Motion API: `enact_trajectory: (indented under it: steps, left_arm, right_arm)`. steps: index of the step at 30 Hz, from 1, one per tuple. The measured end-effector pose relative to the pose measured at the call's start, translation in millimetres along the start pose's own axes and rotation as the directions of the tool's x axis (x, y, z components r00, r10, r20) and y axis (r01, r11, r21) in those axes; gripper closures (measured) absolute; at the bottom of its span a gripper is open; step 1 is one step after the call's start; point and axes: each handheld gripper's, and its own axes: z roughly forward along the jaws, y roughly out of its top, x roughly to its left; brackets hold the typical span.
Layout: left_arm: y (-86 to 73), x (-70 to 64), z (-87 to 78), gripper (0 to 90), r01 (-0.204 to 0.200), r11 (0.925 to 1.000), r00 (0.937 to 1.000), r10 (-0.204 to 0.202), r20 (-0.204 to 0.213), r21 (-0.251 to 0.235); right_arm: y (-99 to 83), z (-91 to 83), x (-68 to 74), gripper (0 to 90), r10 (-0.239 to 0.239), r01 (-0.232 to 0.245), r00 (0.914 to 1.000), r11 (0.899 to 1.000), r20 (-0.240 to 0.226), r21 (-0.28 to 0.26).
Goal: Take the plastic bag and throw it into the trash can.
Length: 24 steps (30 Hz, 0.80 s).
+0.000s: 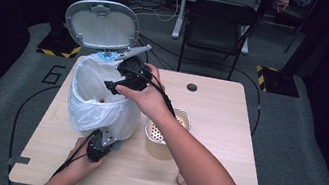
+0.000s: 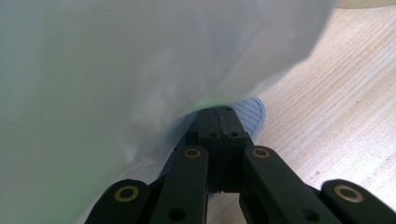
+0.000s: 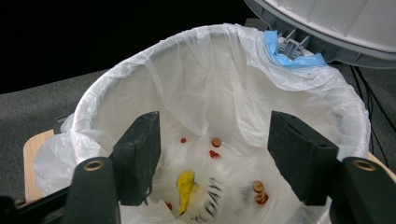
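Note:
A small bin lined with a white bag (image 1: 95, 101) stands on the left of the wooden table (image 1: 227, 128), its grey lid (image 1: 103, 24) tipped up. My right gripper (image 1: 114, 84) hovers over the bin's mouth; in its own view it (image 3: 215, 133) is open with nothing between the fingers. Below it, in the bag (image 3: 196, 93), lie a blurred yellow and white scrap (image 3: 187, 184) and small red and brown food bits (image 3: 257, 186). My left gripper (image 1: 103, 139) is low at the bin's foot, jaws shut (image 2: 219, 112), tips resting on the grey ribbed pedal (image 2: 254, 112).
A beige bowl with a perforated strainer insert (image 1: 165, 133) stands right beside the bin, under my right forearm. A small pale object (image 1: 182, 179) sits near the front edge. A black chair (image 1: 219, 25) and cables are on the floor beyond the table.

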Motion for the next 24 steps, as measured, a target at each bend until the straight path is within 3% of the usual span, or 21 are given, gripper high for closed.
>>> enact_trajectory:
  steps: [1, 4, 9, 13, 19, 24]
  left_arm:
    - [-0.2, -0.9, 0.3, 90.0, 0.018, 0.9998, 0.9998, -0.018, 0.002, 0.001]
    - [0.7, 2.4, -1.3, 90.0, -0.016, 0.9998, 0.9998, 0.016, 0.008, 0.014]
    - [0.4, 1.4, -1.0, 90.0, -0.001, 0.9999, 0.9999, 0.001, 0.013, 0.013]
    - [0.5, 2.2, -1.0, 90.0, -0.015, 0.9999, 0.9999, 0.015, 0.003, 0.008]
    - [-0.7, -1.0, 0.5, 90.0, 0.034, 0.9994, 0.9993, -0.034, 0.014, -0.002]
    - [-0.1, 0.5, 0.0, 90.0, -0.003, 1.0000, 1.0000, 0.003, -0.006, -0.005]
  right_arm:
    - [0.1, -0.6, -0.2, 34.1, -0.004, 0.004, 1.0000, 1.000, 0.002, -0.003]
    - [0.0, -5.0, 0.6, 35.0, 0.009, -0.009, 1.0000, 1.000, 0.002, -0.001]
    - [-5.0, -18.9, -4.1, 37.7, 0.005, -0.005, 1.0000, 1.000, 0.002, -0.013]
    - [-11.2, -34.0, -9.5, 40.0, 0.006, -0.006, 0.9998, 0.999, 0.020, -0.033]
    - [-23.8, -56.8, -18.7, 45.7, 0.013, -0.011, 0.9993, 0.998, 0.034, -0.055]
    - [-38.6, -73.3, -26.8, 46.4, 0.030, -0.027, 0.9981, 0.998, 0.053, -0.060]
